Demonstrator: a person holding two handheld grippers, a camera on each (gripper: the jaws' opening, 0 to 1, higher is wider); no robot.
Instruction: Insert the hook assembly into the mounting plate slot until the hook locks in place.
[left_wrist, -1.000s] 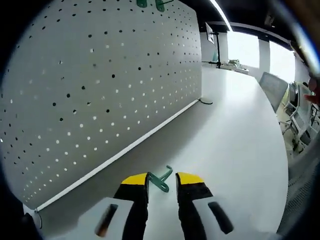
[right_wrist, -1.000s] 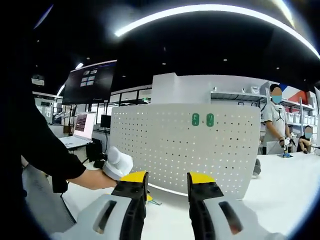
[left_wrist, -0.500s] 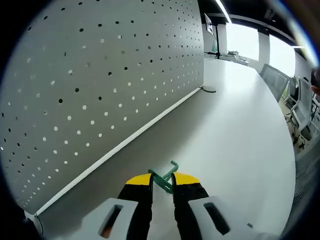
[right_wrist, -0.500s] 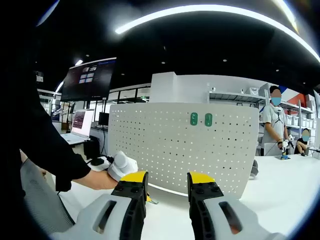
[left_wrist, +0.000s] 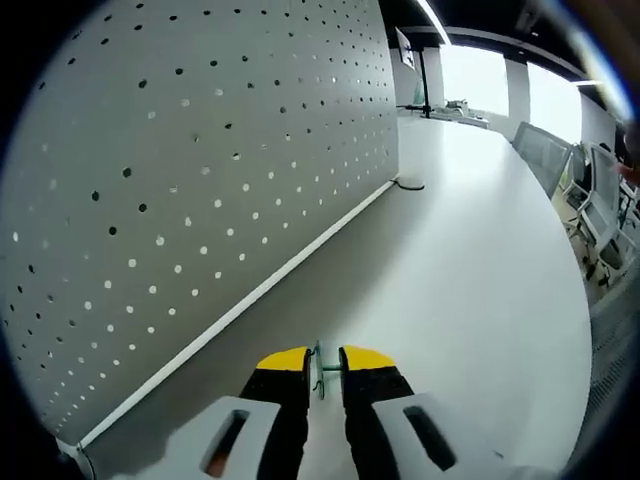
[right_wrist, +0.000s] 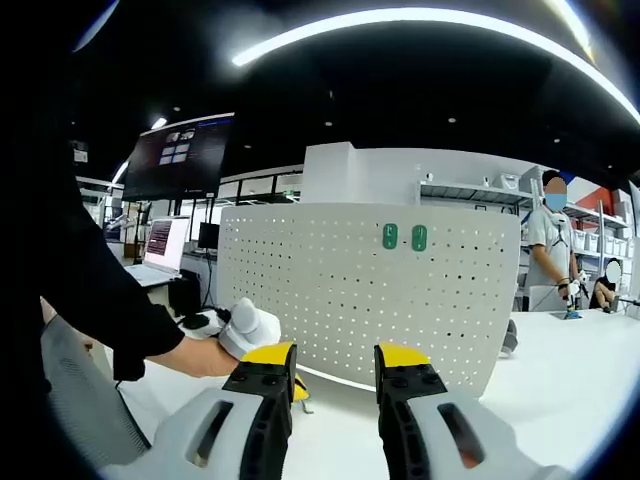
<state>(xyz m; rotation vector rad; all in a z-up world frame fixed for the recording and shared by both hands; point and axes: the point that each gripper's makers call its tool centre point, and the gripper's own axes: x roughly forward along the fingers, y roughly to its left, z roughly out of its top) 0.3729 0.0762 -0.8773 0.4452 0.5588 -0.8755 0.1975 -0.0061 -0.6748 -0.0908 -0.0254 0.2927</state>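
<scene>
Left gripper view: own left gripper (left_wrist: 320, 358) low at 6 o'clock, jaws nearly closed, yellow tips pinching a small green hook (left_wrist: 319, 364) betw. them. Only a thin sliver of the hook visible in the gap, seen nearly edge-on; long axis appears to run fwd along the jaws toward 12 o'clock, though too little shows to tell which way the hook end points. White pegboard (left_wrist: 200, 180) rising close at 9–11 o'clock, seen at a steep slant, base rail running from 7 up toward 1 o'clock. White bench (left_wrist: 450, 260) stretching away at 1–4 o'clock. Chairs (left_wrist: 590, 200) at 3 o'clock, far end of room bright.

Right gripper view: whole pegboard (right_wrist: 370, 290) face-on and upright at centre, w/ two green pieces (right_wrist: 405, 237) mounted side by side near its top edge, approx. 12 o'clock on the board. Right gripper (right_wrist: 330, 358) at 6 o'clock, jaws wide apart, nothing betw. them. Left gripper (right_wrist: 245, 330) seen from outside at 8 o'clock, white body held in a person's hand (right_wrist: 195, 357) w/ dark sleeve, down near the board's foot on the bench (right_wrist: 560, 390). A bit of green and yellow just showing at 7 o'clock beside the right gripper's own jaw, at bench level, too small to make out. Monitor (right_wrist: 180, 160) at 10 o'clock, laptop (right_wrist: 155, 255) at 9, shelving and two people (right_wrist: 545, 260) at 3 o'clock
</scene>
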